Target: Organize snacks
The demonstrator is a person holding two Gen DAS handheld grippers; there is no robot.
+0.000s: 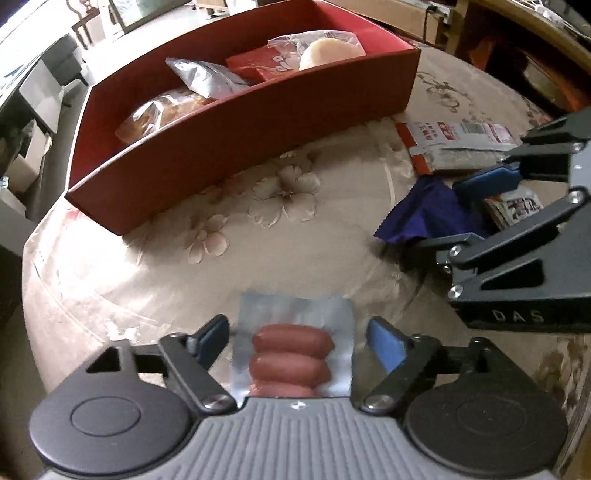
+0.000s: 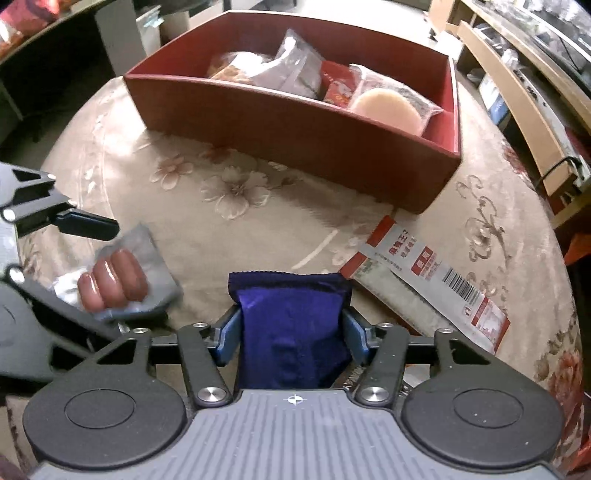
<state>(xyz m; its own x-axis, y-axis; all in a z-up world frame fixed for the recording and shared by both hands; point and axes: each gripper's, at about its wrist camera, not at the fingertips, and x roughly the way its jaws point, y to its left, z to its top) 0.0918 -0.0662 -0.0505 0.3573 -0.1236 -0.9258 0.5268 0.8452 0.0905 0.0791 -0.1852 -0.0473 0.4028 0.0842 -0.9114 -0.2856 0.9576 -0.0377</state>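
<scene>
Sausage pack (image 1: 291, 350), glossy foil, flat on floral tablecloth (image 1: 147, 273)

A round table covered with a beige cloth with a pale flower pattern (image 1: 284, 192) fills the middle of both views. Light falls on the cloth from the upper left and makes soft bright patches on it. In the upper left of the left wrist view there is a pale shiny floor (image 1: 110, 48), and a dark wooden chair (image 1: 83, 27) stands on it near the top edge. At the left edge grey and white boxes (image 1: 40, 96) are stacked. In the upper right of the right wrist view, long light wooden shelves (image 2: 517, 96) run along the side, with blurred things on them.
</scene>
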